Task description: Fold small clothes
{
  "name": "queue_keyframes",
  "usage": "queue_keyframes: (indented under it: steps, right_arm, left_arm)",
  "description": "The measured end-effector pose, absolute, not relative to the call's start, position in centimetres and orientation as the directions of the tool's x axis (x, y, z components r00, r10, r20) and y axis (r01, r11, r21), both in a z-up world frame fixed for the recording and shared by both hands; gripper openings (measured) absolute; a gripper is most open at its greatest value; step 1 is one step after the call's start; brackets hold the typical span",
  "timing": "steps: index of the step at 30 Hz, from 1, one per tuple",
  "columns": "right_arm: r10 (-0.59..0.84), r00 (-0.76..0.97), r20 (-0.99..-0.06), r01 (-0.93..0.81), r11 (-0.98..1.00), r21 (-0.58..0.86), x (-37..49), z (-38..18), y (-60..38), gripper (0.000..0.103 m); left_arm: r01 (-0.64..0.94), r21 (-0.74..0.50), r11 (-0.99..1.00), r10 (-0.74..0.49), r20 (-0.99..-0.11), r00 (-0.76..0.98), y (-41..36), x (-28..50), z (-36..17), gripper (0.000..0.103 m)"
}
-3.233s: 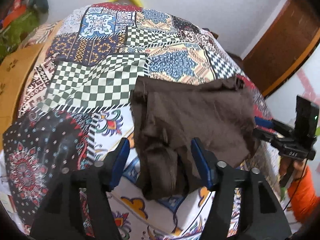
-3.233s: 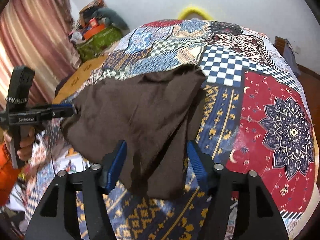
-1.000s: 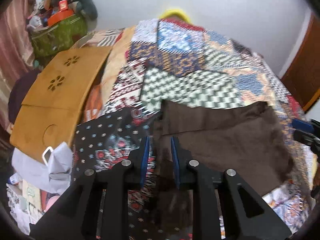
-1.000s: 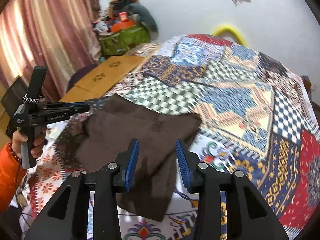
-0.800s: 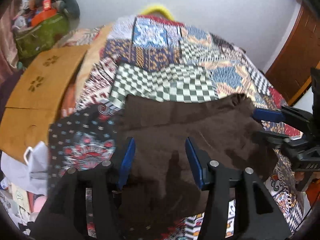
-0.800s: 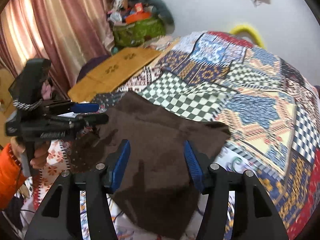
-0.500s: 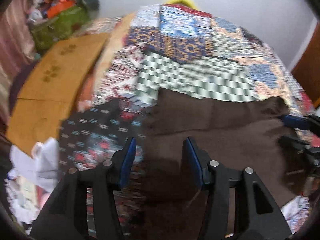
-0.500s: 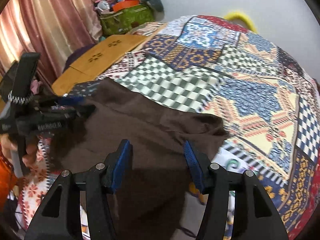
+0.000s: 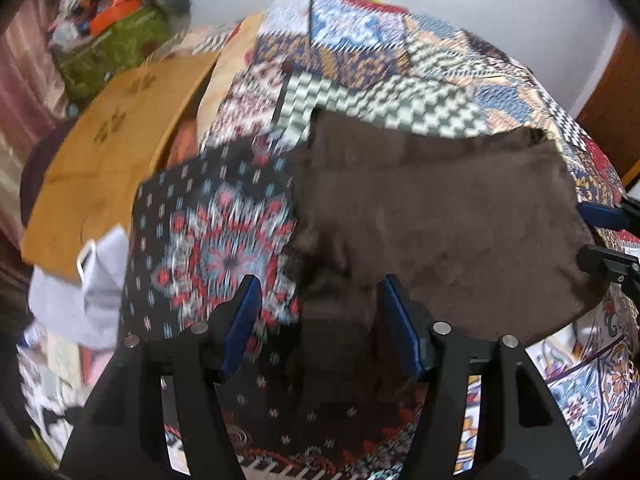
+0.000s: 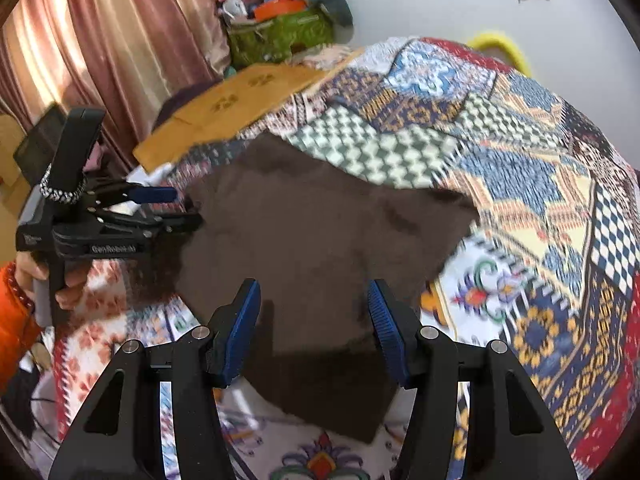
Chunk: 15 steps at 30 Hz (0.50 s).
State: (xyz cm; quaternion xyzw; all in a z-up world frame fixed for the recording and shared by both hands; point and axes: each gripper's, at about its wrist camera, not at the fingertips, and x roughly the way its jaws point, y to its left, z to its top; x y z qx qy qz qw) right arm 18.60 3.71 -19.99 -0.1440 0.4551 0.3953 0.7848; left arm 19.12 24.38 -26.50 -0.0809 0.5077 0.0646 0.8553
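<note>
Your left claw (image 9: 318, 326) and right claw (image 10: 314, 326) both stood wide open, gripping nothing, over the brown garment (image 10: 320, 240) spread on the patchwork bed cover (image 10: 520, 168). You needed to pinch matching near corners together before lifting, keeping the fold edge straight.

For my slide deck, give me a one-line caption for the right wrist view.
Open right gripper over a brown garment on a patchwork bedspread, left gripper at its far edge.

Black gripper (image 10: 314, 324) with blue ribbed pads, silver screws; orange sleeve (image 10: 14, 316), red bead bracelet.
</note>
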Motion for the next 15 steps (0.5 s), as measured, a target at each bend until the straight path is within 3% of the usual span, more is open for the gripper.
queue_keyframes:
  steps: [9,15]
  right_arm:
    - [0.452,0.358,-0.817,-0.668,0.735,0.115,17.8,-18.5,-1.3,0.052]
    - [0.538,0.450,-0.713,-0.663,0.736,0.137,15.8,-12.9,-2.5,0.052]
  left_arm:
    - [-0.273,-0.113,0.955,0.048,-0.852,0.521,26.4,15.1,-24.0,0.061]
    - [-0.239,-0.119,0.964,0.069,-0.755,0.652,24.9,12.3,-17.2,0.061]
